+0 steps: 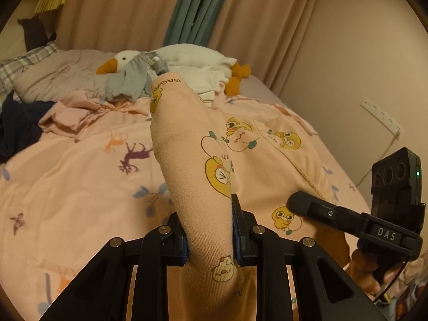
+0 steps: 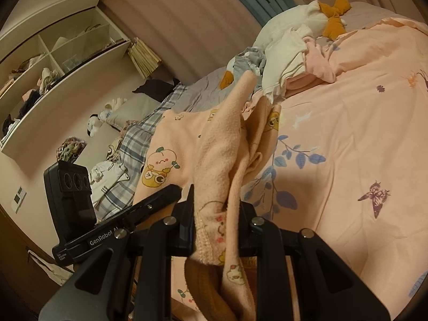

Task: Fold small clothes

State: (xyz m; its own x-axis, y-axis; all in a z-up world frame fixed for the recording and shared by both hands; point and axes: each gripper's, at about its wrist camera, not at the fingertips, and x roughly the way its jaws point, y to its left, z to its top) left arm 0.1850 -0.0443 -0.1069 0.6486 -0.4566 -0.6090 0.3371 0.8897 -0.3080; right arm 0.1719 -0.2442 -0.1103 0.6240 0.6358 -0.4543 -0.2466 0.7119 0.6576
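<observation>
My left tool (image 1: pixel 210 230) is clenched on a peach garment (image 1: pixel 187 147) printed with yellow cartoon chicks; the cloth is pinched between both pads and stands up from them in a tall fold, lifted above the bed (image 1: pixel 80 182). Along the bed's left edge lies a dark navy piece of clothing (image 1: pixel 18 128), and just beside it a crumpled pink one (image 1: pixel 72 112). Toward the head of the bed a gray garment (image 1: pixel 128 77) is draped over a white goose toy (image 1: pixel 187 56) with an orange beak, and folded white clothes (image 1: pixel 206 83) sit against the toy. The rest of the peach garment spreads rightward over the pink quilt, reaching my right tool (image 1: pixel 294 202), whose black fingers press into it near the bed's right edge; part of my hand (image 1: pixel 371 272) shows below it.

From the right wrist, my right tool (image 2: pixel 216 224) is clenched too, gripping a bunched edge of the same peach garment (image 2: pixel 219 139), fleecy side out, raised off the quilt. My left tool (image 2: pixel 160 195) shows at its left, against the cloth. A plaid pillow (image 2: pixel 139 139) lies beyond, and wall shelves (image 2: pixel 53 53) hold more clothes.
</observation>
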